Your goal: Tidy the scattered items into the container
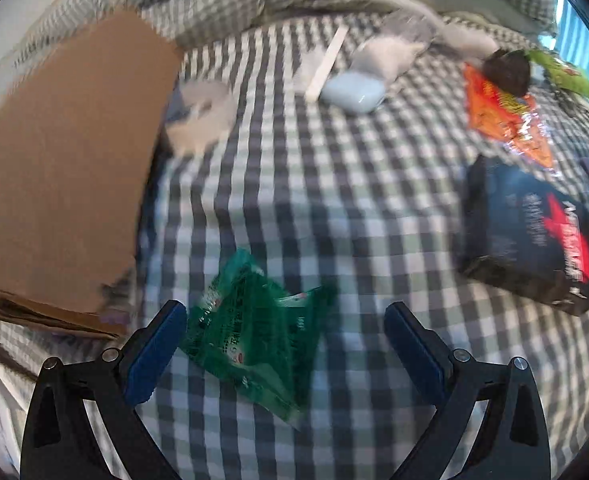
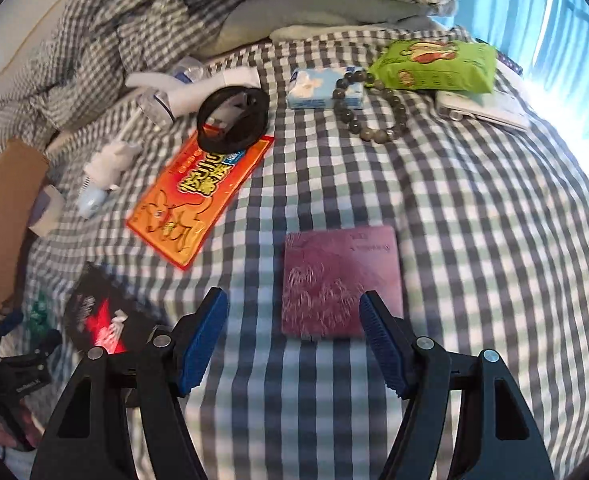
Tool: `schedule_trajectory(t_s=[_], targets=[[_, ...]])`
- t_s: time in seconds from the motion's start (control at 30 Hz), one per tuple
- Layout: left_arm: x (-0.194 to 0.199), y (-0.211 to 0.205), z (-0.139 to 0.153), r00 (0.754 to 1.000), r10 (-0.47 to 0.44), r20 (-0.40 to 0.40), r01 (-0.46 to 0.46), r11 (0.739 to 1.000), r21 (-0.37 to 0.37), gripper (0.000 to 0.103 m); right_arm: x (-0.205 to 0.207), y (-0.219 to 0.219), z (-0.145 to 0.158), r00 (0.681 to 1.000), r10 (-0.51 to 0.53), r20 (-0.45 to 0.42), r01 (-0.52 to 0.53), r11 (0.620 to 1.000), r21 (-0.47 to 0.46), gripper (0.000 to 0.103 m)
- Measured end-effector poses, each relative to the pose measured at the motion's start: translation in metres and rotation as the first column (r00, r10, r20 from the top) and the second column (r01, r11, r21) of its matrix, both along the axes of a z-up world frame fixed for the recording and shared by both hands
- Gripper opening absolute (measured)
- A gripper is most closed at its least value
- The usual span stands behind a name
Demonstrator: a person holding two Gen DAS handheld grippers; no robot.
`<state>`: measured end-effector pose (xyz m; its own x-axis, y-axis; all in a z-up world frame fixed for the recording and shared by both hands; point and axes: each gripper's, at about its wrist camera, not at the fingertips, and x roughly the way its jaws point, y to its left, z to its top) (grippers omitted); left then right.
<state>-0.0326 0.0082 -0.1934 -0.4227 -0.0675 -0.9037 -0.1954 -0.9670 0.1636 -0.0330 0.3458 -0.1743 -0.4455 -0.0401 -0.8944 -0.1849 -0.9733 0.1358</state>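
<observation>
The left gripper (image 1: 286, 316) hangs wide open over a green packet (image 1: 254, 328) on the checked bed (image 1: 334, 200), beside the cardboard box (image 1: 62, 160). The right gripper (image 2: 294, 320), half open and empty, hovers over a pink booklet (image 2: 340, 280) mid-bed.

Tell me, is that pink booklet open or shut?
Shut. The pink booklet lies flat on the checked sheet, cover up, no pages showing.

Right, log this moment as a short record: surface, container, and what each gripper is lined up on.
surface: checked bedsheet
container: cardboard box, at the sheet's left edge
left gripper: jaws wide open, nothing gripped, green packet lying between them
right gripper: jaws open, empty, pink booklet just ahead
other loose items: orange packet, bead bracelet
</observation>
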Motion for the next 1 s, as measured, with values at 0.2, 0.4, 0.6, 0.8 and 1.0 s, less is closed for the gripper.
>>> schedule_trajectory(t_s=[0.2,0.4,0.6,0.8,1.0], targets=[[-0.002,-0.013,-0.006,0.999,0.013,0.031,-0.016,0.996,0.09,0.101,-0.013,0.0,-0.008,1.0,-0.007,-0.006,0.008,0.999,0.041,0.069],[0.0,-0.015,-0.005,0.999,0.01,0.039,-0.014,0.995,0.099,0.101,-0.012,-0.012,-0.015,0.999,0.025,0.027,-0.029,0.982,0.184,0.086],[0.009,-0.005,0.005,0.998,-0.048,0.039,0.044,0.994,0.095,0.057,-0.006,-0.007,-0.018,0.999,0.041,0.021,-0.044,0.981,0.19,0.086],[0.022,0.008,0.017,0.995,-0.099,0.027,0.097,0.993,0.069,0.04,0.003,-0.011,0.003,0.998,0.049,-0.043,-0.042,0.988,0.146,0.002],[0.024,0.012,0.032,0.993,-0.118,0.031,0.115,0.988,0.102,0.035,0.009,-0.023,-0.002,0.998,0.065,-0.022,-0.062,0.994,0.091,0.0]])
